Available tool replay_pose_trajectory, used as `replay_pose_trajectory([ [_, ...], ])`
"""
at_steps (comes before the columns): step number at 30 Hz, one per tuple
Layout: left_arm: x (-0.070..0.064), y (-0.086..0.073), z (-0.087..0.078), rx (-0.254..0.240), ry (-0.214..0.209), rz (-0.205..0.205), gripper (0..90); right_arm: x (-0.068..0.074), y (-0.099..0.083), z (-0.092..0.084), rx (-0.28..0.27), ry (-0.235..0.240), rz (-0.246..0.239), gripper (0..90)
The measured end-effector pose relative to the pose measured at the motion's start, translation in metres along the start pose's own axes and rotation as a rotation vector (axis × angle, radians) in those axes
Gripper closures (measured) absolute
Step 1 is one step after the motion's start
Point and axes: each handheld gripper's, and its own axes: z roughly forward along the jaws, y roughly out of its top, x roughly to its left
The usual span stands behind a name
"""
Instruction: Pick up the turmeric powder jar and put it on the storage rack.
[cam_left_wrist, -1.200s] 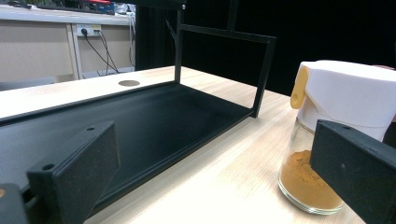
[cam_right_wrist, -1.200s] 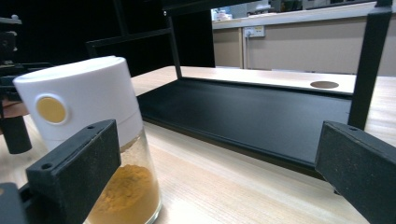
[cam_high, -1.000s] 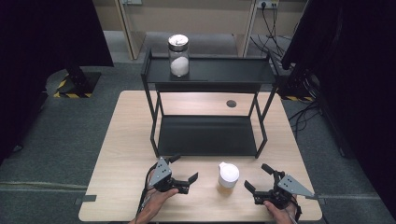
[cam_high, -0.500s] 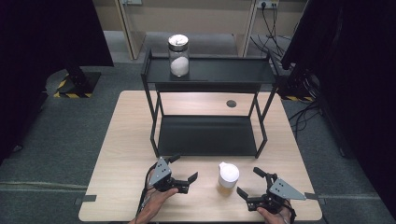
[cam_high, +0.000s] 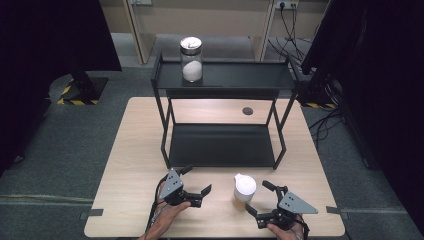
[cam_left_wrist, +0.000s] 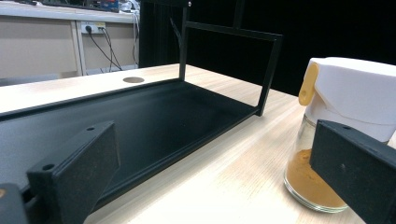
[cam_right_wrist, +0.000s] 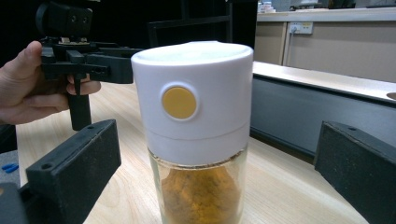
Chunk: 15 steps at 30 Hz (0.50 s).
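Both sets of tongs stand with jaws spread wide and empty: the left gripper (cam_high: 196, 182) and the right gripper (cam_high: 261, 199) flank the jar at the near edge of the light wooden table (cam_high: 130, 150). Behind them stands the black two-tier metal shelf rack (cam_high: 220, 145). A glass jar of white powder (cam_high: 191, 59) sits on its top tier. The small white-capped glass spice jar of orange powder (cam_right_wrist: 196, 135) stands upright between the right gripper's jaws, untouched.

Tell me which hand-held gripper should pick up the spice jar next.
Right. The right hand-held gripper is open and faces the spice jar squarely between its jaws; the left hand-held gripper has it off to one side.
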Motion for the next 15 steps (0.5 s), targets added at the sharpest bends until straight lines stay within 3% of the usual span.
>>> replay_pose_trajectory([
  [15, 0.0, -0.001, 0.001, 0.001, 0.002, -0.002, 0.9, 0.001, 0.004, 0.018, 0.027, 0.021, -0.006, 3.1],
])
